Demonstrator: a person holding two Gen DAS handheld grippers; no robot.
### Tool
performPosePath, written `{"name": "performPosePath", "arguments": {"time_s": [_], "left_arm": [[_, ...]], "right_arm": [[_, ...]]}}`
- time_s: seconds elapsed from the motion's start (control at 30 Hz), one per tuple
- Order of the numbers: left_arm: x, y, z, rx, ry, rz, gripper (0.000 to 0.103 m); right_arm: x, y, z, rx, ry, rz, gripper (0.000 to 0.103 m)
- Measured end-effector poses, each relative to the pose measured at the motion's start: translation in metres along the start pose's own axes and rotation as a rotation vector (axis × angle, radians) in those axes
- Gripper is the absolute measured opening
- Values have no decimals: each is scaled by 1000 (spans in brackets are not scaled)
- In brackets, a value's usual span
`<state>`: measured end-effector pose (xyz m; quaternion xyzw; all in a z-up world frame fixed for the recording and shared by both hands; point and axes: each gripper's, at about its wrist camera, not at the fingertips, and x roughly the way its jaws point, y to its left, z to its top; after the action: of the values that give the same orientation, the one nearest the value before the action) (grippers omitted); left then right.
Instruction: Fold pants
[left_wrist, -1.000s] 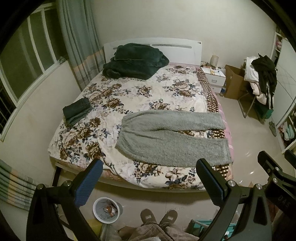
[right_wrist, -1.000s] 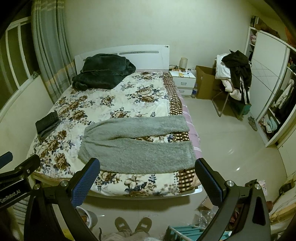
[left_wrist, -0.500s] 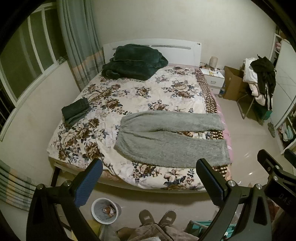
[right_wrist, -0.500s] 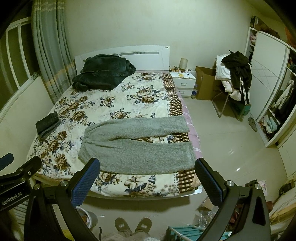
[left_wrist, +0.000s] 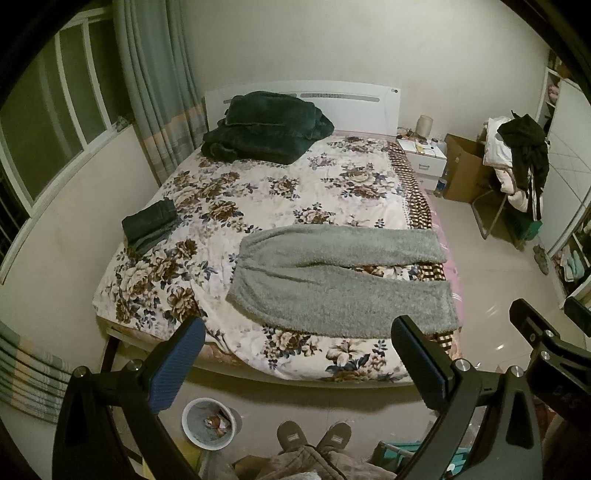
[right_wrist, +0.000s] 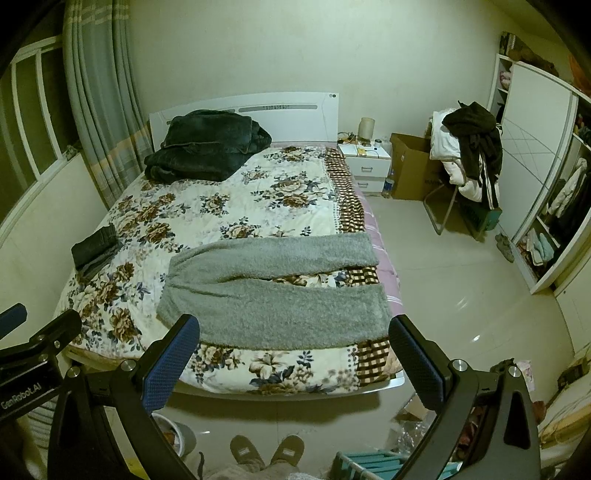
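Grey fleece pants (left_wrist: 340, 280) lie flat across the near part of the floral bed (left_wrist: 280, 192), waistband to the left, both legs reaching the right edge; they also show in the right wrist view (right_wrist: 273, 291). My left gripper (left_wrist: 295, 354) is open and empty, held above the floor short of the bed's foot. My right gripper (right_wrist: 293, 350) is open and empty, level with it, also short of the bed.
A folded dark garment (left_wrist: 151, 223) lies at the bed's left edge and a dark green blanket (left_wrist: 266, 127) by the headboard. A bin (left_wrist: 208, 422) and my slippers (left_wrist: 314, 439) are on the floor. A nightstand (right_wrist: 365, 162), box and clothes-laden chair (right_wrist: 469, 158) stand right.
Both views have shifted slightly closer to the bed and lower. The pants have not moved and both grippers remain open.
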<state>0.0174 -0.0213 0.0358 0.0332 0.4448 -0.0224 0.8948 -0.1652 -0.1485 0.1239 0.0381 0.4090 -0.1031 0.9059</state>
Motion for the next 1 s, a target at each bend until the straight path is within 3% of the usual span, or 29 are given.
{"name": "performPosePath", "arguments": {"time_s": [0.6, 0.73, 1.0], "left_arm": [[0, -4, 1, -3, -8, -5, 103], [1, -9, 9, -10, -15, 4, 103], [39, -10, 29, -53, -57, 48, 103]], "right_arm": [[-2, 6, 4, 5, 2, 8, 103], [-3, 11, 18, 13, 2, 15, 103], [26, 1, 33, 34, -49, 2, 103]]}}
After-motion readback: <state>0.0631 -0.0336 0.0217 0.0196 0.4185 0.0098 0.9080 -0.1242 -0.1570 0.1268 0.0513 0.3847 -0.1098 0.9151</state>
